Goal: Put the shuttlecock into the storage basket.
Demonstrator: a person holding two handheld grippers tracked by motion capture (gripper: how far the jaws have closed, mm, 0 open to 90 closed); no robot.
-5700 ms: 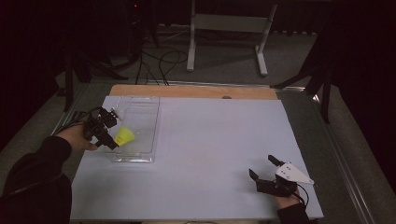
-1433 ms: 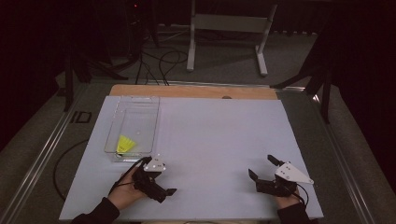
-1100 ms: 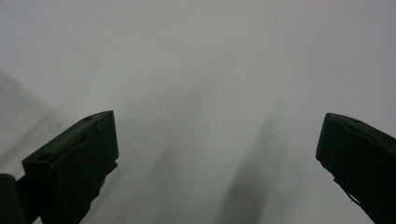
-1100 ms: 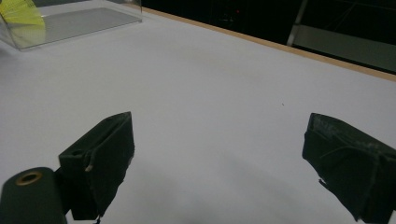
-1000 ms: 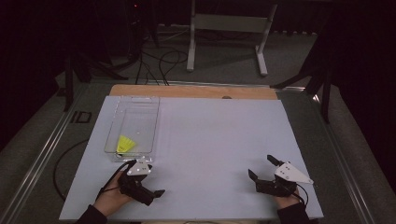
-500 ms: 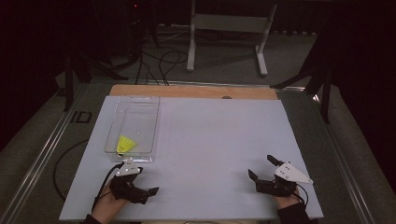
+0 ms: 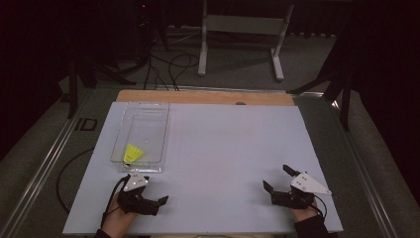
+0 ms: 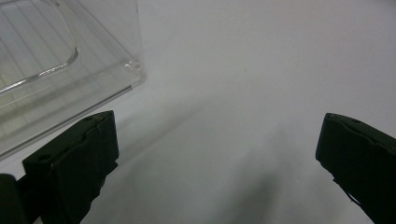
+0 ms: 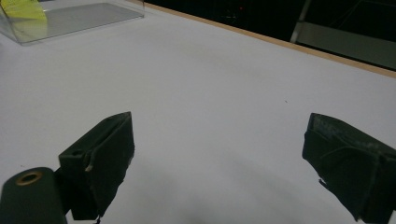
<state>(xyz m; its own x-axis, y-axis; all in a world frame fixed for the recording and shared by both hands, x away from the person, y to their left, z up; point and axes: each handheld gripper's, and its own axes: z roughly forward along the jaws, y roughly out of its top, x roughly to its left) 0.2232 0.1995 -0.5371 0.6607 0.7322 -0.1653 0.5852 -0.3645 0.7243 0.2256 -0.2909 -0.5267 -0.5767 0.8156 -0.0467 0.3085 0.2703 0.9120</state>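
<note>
The yellow piece (image 7: 132, 153) lies inside the clear plastic tray (image 7: 159, 130), at the tray's near end, on the left half of the white table (image 7: 223, 148). Nearest the person, both grippers rest low on the table's front edge, well apart from each other. The left gripper (image 7: 159, 202) sits just in front of the tray's near edge, its jaws spread wide with nothing between them; in the left gripper view the tray's near corner (image 8: 133, 70) stands just beyond the left jaw, apart from it, over bare table. The right gripper (image 7: 277, 181) lies at the front right, its grey three-cornered plate on top, its jaws likewise wide apart and empty. In the right gripper view the tray (image 9: 93, 14) and the yellow piece (image 9: 21, 8) show far off at the upper left. Beyond the tray runs the table's wooden back edge (image 7: 208, 96), then a dark floor with cables (image 7: 168, 64) and a grey metal stand (image 7: 242, 29).
</note>
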